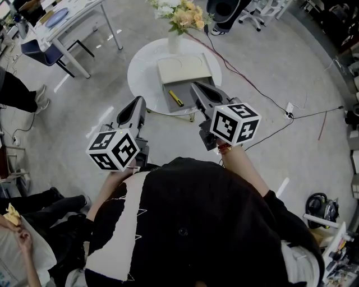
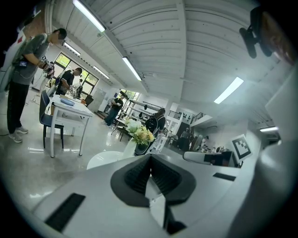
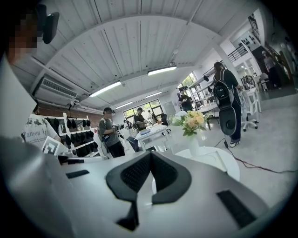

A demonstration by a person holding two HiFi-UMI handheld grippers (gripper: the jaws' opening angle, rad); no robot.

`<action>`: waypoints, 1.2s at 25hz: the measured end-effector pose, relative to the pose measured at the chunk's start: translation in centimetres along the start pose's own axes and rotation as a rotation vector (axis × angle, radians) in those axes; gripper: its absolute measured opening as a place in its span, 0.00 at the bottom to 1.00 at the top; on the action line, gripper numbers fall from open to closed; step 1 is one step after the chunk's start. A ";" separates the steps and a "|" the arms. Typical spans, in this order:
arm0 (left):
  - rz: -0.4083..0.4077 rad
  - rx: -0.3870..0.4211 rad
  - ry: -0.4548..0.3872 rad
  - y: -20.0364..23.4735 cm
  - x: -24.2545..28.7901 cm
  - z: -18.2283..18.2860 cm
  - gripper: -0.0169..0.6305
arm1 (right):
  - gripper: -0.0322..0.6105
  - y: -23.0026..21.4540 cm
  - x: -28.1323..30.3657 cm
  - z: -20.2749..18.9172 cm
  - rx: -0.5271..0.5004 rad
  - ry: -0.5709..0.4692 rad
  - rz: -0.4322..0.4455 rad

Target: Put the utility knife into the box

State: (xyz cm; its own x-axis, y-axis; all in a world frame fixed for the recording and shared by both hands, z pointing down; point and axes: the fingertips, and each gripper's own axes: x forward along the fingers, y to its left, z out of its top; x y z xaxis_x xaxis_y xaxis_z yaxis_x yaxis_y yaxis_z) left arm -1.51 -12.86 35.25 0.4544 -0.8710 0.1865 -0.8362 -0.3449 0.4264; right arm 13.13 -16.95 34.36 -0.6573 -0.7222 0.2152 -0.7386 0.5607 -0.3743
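Note:
A yellow utility knife (image 1: pixel 176 98) lies in the grey open part of a beige box (image 1: pixel 184 69) on a round white table (image 1: pixel 140 70). I hold both grippers level above the floor, short of the table. My left gripper (image 1: pixel 137 101) is left of the box, its jaws shut with nothing between them (image 2: pixel 150 156). My right gripper (image 1: pixel 195 86) reaches over the table's near edge, just right of the knife, also shut and empty (image 3: pixel 150 153). The box and knife are hidden behind the jaws in both gripper views.
A vase of flowers (image 1: pixel 182 17) stands at the table's far edge. Cables (image 1: pixel 252 84) run across the floor to a power strip (image 1: pixel 290 109) on the right. A white desk (image 1: pixel 67 22) with a chair stands far left. People stand at the left (image 1: pixel 17 92).

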 end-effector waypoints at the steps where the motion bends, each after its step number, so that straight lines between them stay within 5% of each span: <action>1: 0.001 0.000 0.001 0.1 0.1 0.0 0.04 | 0.06 -0.1 0.1 -0.1 0.001 0.003 -0.003; 30: 0.017 0.001 -0.005 0.7 1.1 0.4 0.04 | 0.06 -1.1 1.5 -0.4 -0.013 0.041 0.008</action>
State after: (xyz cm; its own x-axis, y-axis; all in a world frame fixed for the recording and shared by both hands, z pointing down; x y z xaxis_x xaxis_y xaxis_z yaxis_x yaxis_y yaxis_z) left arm -1.68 -14.19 35.37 0.4388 -0.8784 0.1895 -0.8439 -0.3304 0.4227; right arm 12.93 -18.47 35.47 -0.6686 -0.7007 0.2489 -0.7349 0.5717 -0.3648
